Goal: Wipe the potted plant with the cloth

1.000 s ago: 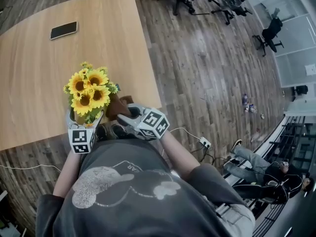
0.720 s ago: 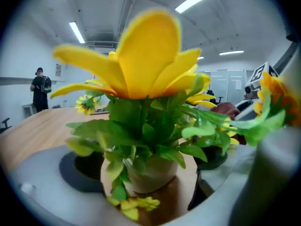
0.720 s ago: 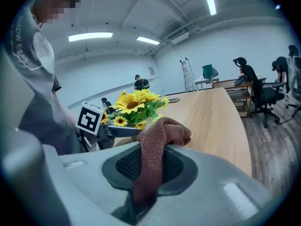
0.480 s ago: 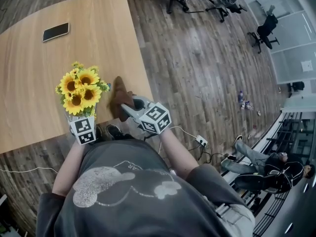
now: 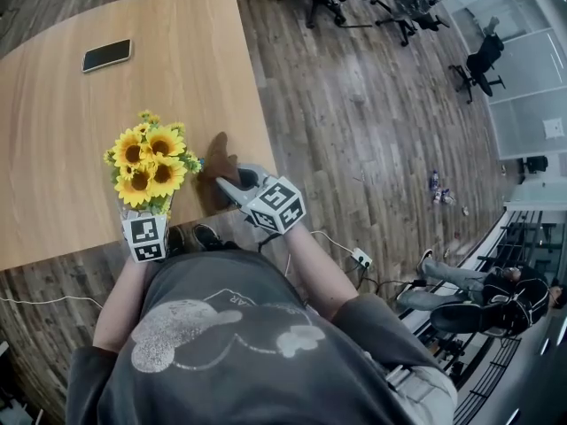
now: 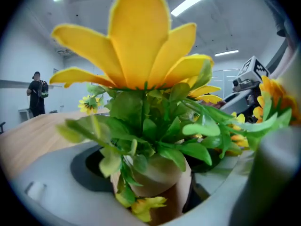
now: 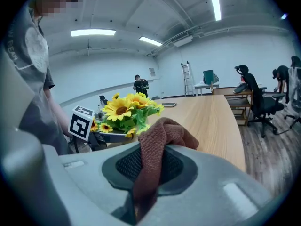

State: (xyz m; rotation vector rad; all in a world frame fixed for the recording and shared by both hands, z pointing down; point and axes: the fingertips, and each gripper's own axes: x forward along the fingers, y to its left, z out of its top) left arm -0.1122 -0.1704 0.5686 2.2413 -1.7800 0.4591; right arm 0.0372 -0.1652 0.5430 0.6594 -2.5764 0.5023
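While the potted plant (image 5: 146, 166) stands at the near edge of the table (image 5: 53, 104) in the head view, brown cloth (image 5: 217, 159) just beside its flowers, the left gripper view shows the jaws of the left gripper (image 6: 155, 182), just closing, spread around the pot (image 6: 162, 171), and the right gripper view shows the right gripper (image 7: 150, 173) pinching the cloth.

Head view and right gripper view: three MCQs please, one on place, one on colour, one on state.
1. Where is the phone?
A) on the floor
B) on the table, far from the plant
C) against the pot

2. Colour of the cloth?
A) brown
B) white
C) blue

3. State of the right hand-held gripper?
A) open, empty
B) shut on a flower
C) shut on the cloth

Key:
1 B: the phone lies near the table's far end.
2 A: the cloth shows brown in both views.
3 C: the cloth is pinched between its jaws.
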